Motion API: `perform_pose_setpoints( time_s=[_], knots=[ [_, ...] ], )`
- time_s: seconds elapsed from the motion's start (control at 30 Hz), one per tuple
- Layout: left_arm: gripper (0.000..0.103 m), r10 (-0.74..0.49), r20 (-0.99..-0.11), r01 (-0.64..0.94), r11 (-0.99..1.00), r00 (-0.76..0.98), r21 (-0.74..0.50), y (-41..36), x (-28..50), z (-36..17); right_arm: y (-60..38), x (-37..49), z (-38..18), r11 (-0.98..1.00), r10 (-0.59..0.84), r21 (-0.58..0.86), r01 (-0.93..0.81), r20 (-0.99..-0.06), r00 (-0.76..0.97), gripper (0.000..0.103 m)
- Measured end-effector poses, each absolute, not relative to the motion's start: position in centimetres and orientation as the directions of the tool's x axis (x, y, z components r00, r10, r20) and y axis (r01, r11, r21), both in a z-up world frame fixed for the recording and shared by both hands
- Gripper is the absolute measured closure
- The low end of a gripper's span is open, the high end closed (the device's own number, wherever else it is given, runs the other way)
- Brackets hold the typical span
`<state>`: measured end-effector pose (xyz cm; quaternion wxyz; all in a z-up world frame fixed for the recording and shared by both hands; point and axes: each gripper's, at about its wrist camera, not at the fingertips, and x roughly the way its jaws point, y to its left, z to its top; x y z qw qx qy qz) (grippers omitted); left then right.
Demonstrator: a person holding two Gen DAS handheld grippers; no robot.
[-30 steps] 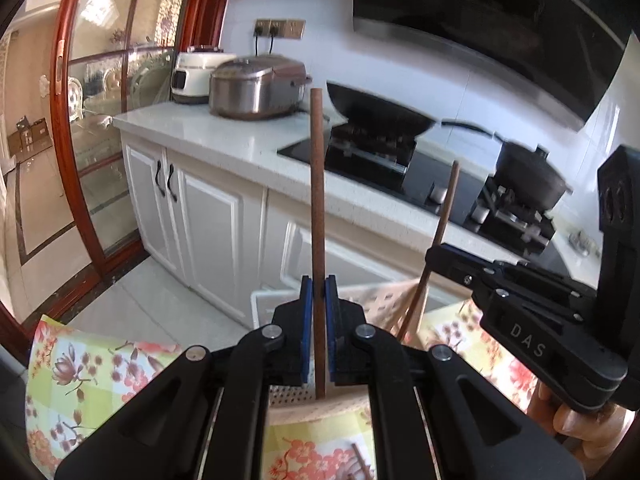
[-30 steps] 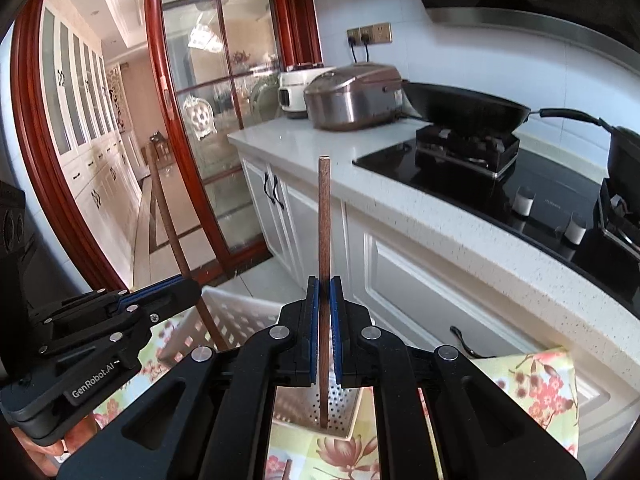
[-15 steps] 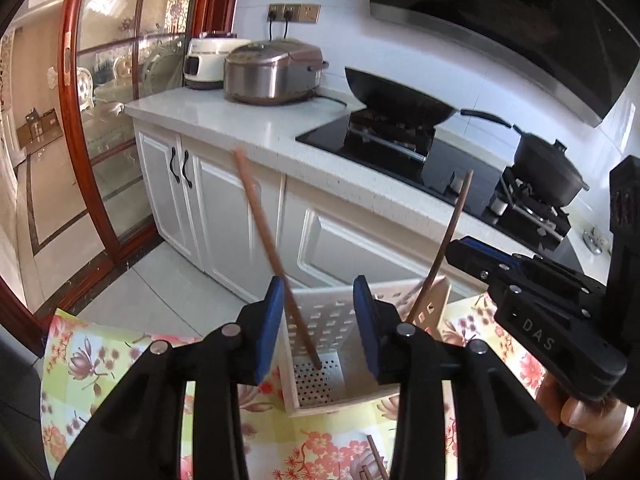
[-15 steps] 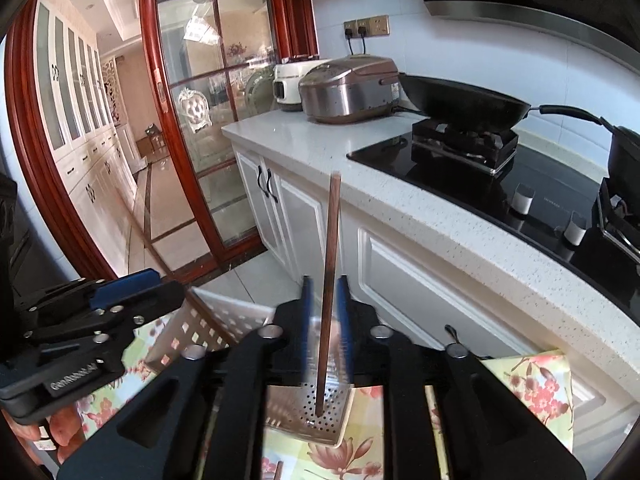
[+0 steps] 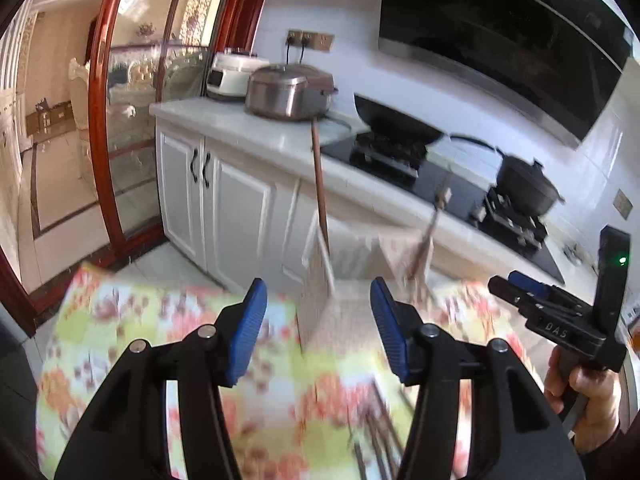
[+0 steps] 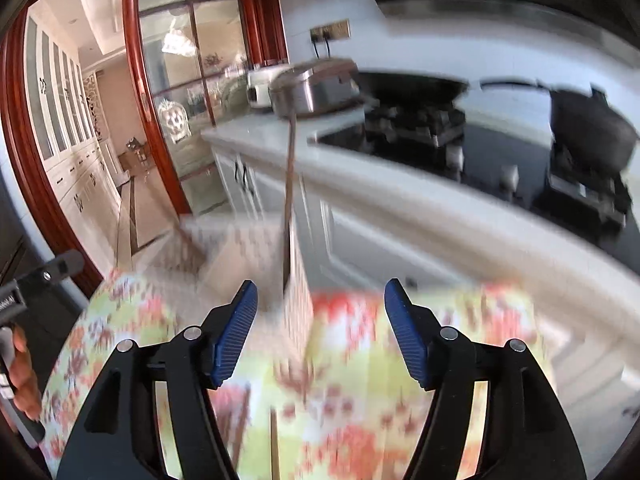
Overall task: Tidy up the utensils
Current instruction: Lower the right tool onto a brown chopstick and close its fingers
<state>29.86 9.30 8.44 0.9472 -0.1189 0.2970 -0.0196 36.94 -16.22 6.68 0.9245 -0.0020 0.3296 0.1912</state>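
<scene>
A white perforated utensil basket (image 5: 352, 276) stands on the floral tablecloth (image 5: 160, 320). Two brown chopsticks stand in it: one (image 5: 320, 200) leans at its left side, the other (image 5: 428, 228) at its right. My left gripper (image 5: 318, 330) is wide open and empty, just in front of the basket. In the right wrist view the basket (image 6: 240, 256) holds one chopstick (image 6: 289, 200) upright and one (image 6: 188, 240) leaning left. My right gripper (image 6: 320, 328) is wide open and empty. More chopsticks (image 6: 274, 440) lie on the cloth below it. Both views are blurred.
A white counter (image 5: 256, 132) with a rice cooker (image 5: 288, 92), a wok on a black hob (image 5: 392, 152) and a black pot (image 5: 528, 188) runs behind the table. White cabinets and a red-framed glass door (image 5: 100, 120) are at left. Loose chopsticks (image 5: 384, 432) lie on the cloth.
Both grippers have let go of their chopsticks, which now stand in the basket. Both have opened wide and pulled back from the basket.
</scene>
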Motion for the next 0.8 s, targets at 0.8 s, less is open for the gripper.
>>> perform_pose_setpoints(
  time_s=[0.8],
  knots=[
    [0.091,-0.141,-0.802,0.043,0.989,0.580,-0.143,-0.7,22.9,-6.6,-19.3,28.4,-4.9,0.912,0.369,0.168,-0.375,-0.738,0.565,0.040]
  ],
)
